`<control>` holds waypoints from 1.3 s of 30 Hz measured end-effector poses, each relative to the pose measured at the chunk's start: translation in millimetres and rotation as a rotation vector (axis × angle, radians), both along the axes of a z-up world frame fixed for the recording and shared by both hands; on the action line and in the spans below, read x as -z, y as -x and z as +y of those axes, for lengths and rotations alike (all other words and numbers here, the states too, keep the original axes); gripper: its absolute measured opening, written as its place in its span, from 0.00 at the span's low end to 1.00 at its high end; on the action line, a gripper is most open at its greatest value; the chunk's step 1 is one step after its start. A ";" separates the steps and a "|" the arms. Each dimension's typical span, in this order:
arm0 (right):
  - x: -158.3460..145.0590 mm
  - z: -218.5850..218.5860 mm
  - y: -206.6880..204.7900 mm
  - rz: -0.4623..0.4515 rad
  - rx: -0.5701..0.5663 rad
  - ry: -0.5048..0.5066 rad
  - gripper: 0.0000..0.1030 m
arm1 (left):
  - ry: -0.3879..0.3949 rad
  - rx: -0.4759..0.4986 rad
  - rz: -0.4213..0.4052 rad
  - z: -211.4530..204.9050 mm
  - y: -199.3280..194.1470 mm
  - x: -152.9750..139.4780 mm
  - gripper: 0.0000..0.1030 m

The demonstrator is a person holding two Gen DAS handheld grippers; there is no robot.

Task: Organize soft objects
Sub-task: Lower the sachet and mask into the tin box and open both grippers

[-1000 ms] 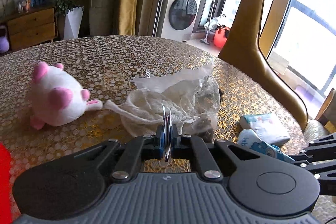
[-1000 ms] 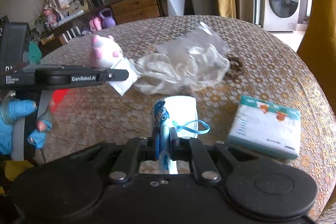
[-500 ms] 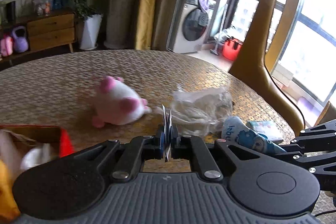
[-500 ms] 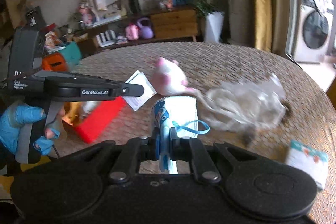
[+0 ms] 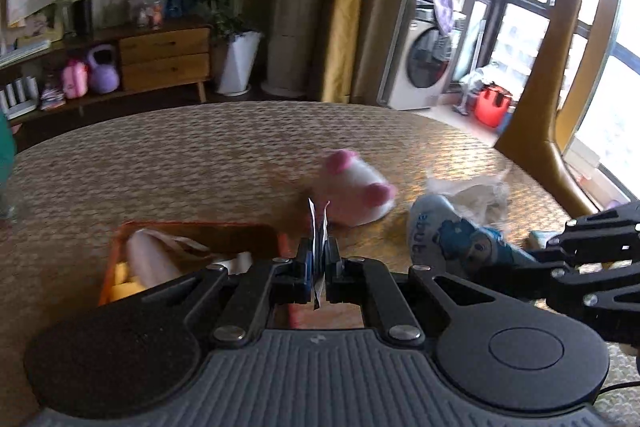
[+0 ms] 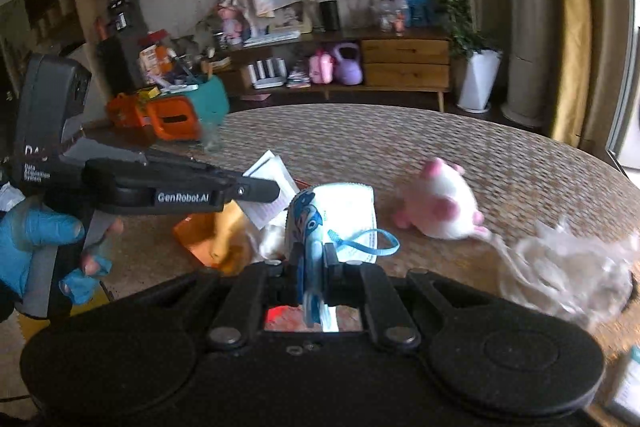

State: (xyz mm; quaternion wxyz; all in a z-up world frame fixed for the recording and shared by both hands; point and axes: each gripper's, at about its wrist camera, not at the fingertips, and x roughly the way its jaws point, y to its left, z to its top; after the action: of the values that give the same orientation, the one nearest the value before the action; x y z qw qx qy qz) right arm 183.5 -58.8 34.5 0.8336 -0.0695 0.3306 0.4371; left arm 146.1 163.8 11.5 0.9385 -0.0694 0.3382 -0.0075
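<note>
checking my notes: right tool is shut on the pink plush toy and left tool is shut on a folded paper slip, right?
Not quite. The right tool is shut on the blue-and-white face mask, as the right wrist view shows; the pink plush toy lies on the table. The left tool is indeed shut on the paper slip.

Readable lettering on the grippers and the mask

In the right wrist view the left gripper (image 6: 256,191) carries "GenRobot.AI" in white along its side arm, and its grey body reads "Data Acquisition System" in small white type under larger letters, cut off, that start "DA". In the left wrist view the blue-and-white mask (image 5: 448,239) held by the right gripper (image 5: 532,259) shows dark letters, blurred, perhaps "abub". The white paper slip (image 6: 269,183) has print too small to read.
</note>
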 end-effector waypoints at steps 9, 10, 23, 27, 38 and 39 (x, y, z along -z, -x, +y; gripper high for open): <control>14.5 68.0 -12.1 0.015 -0.029 0.035 0.07 | -0.032 -0.089 0.060 59.1 17.1 23.9 0.05; 17.4 73.9 -13.5 0.019 -0.032 0.040 0.07 | -0.038 -0.095 0.068 62.5 17.7 27.3 0.05; 65.7 146.2 -37.0 0.069 -0.057 0.121 0.08 | -0.036 -0.112 0.182 88.2 9.1 79.1 0.05; 79.2 162.9 -47.1 0.089 -0.048 0.137 0.08 | -0.037 -0.105 0.204 87.0 6.7 91.4 0.05; 108.7 174.5 -55.1 0.143 -0.027 0.165 0.18 | -0.044 -0.089 0.220 82.3 2.0 103.6 0.06; 110.0 175.1 -55.6 0.146 -0.024 0.167 0.19 | -0.041 -0.088 0.221 81.9 1.9 104.5 0.06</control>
State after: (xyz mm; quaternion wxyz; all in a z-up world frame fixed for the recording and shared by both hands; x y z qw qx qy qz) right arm 239.0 116.3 -75.5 0.7932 -0.1109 0.4248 0.4220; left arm 144.2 245.8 -93.0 0.8961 -0.0653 0.4364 0.0483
